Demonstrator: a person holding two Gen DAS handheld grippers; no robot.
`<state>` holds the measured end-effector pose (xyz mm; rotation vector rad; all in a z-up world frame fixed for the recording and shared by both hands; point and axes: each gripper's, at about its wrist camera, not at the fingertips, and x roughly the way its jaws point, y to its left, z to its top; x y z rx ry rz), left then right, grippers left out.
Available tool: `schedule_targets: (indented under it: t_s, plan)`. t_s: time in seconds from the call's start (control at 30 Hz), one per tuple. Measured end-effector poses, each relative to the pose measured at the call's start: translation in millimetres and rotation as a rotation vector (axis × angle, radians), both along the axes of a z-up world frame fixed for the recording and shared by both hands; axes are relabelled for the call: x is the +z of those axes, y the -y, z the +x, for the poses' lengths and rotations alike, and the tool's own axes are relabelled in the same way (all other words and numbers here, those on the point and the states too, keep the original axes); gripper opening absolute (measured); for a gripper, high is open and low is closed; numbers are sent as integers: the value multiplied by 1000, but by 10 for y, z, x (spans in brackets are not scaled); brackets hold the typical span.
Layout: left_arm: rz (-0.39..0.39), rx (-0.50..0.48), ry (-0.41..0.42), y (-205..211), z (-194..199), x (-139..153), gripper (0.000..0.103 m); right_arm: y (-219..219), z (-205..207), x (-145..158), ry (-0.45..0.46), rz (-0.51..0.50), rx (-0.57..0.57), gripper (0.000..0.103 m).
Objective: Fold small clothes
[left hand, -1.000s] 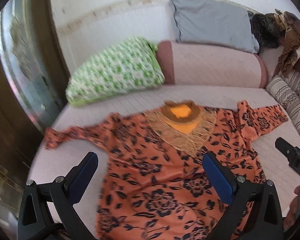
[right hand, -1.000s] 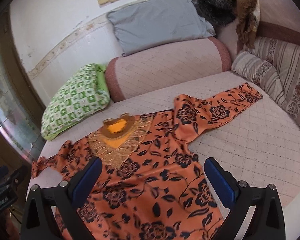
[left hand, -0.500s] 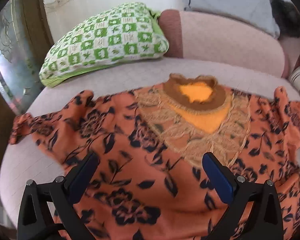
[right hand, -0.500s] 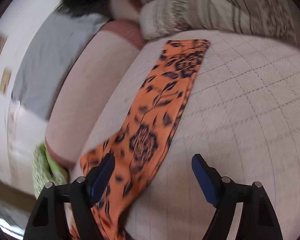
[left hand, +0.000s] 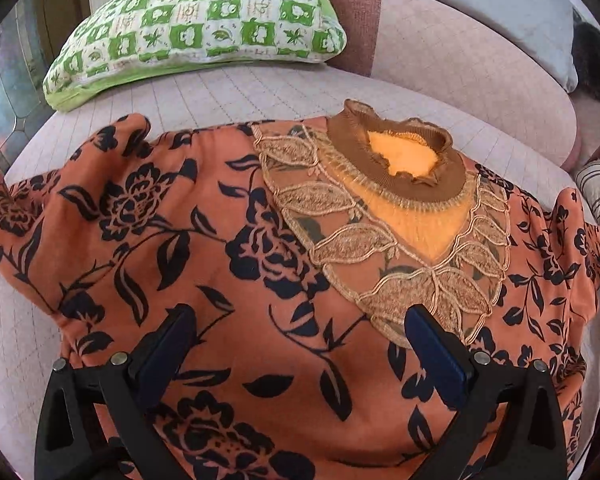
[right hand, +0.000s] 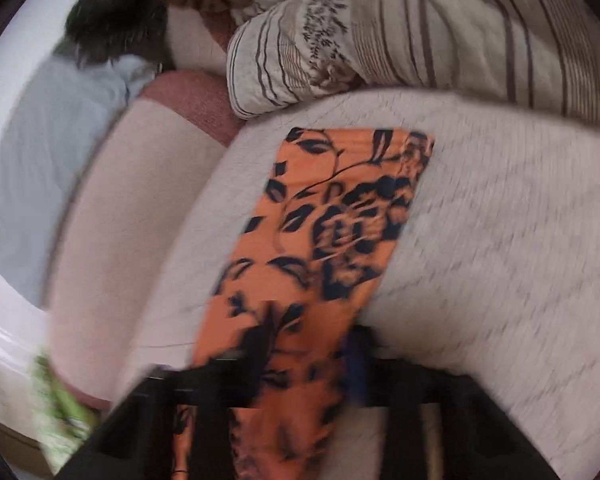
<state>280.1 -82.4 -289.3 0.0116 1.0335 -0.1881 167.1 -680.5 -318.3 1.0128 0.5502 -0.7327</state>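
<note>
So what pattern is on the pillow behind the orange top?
Green and white checks with small leaf and flower motifs on the pillow; the left wrist view shows it best.

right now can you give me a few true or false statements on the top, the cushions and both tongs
1. The orange floral top lies spread flat, not yet folded. True.
2. The left tongs are clamped on the collar. False: they stand open above the chest of the top, gripping nothing.
3. The right tongs are closing with the sleeve between them. True.
4. The green checked cushion lies on top of the garment. False: it rests beyond it, apart.
5. A striped cushion sits past the sleeve's end. True.
</note>
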Motion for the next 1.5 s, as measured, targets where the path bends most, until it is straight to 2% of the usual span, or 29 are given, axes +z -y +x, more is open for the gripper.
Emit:
schedule_targets:
  t_s: [0.07,0.13,0.27,0.43,0.53,0.63,0.73,0.83,0.9,0.97,1.0,1.1,1.13,1.17,1.23,1.33,1.43,1.5]
  plan:
    - [11,-6,23,47,19,52,103,48,-83,-30,75,12,2,8]
    - [30,-4,56,65,30,100,103,45,-205,10,188,57,-3,7]
    - [77,34,151,-16,16,292,103,-279,-192,501,324,9,99,7]
    - [84,143,248,-375,44,523,103,-1155,-100,1366,542,-64,304,7]
    - [86,221,283,-681,89,643,103,-1946,112,1698,590,-82,499,7]
    - [67,312,290,-1038,136,716,103,-2753,474,1684,557,-40,676,7]
    - [58,408,269,-1391,196,701,103,-3610,903,1442,442,-51,817,7]
    - [67,487,253,-1730,241,671,103,-4448,1287,939,223,-46,966,11]
    - [93,525,251,-1889,233,653,103,-4897,1456,480,51,28,1051,12]
    - [124,558,255,-2003,230,643,103,-5157,1470,122,-62,116,1098,18]
    - [128,564,253,-2040,232,642,103,-5231,1440,-6,-98,116,1104,19]
    - [115,561,238,-2105,232,623,103,-5230,1238,-79,-28,93,1109,32]
    - [118,556,237,-2087,227,622,103,-5175,1184,-74,-6,117,1122,51]
    - [124,548,237,-2060,222,626,103,-5102,1122,-58,28,151,1134,77]
    - [134,527,243,-1967,206,640,103,-4960,972,67,82,171,1120,89]
    - [104,483,260,-1750,151,683,103,-4788,759,242,113,164,1126,89]
    - [79,382,273,-1418,109,689,103,-4474,643,394,130,159,1030,89]
    - [91,270,272,-1088,73,647,103,-4146,502,429,156,170,950,86]
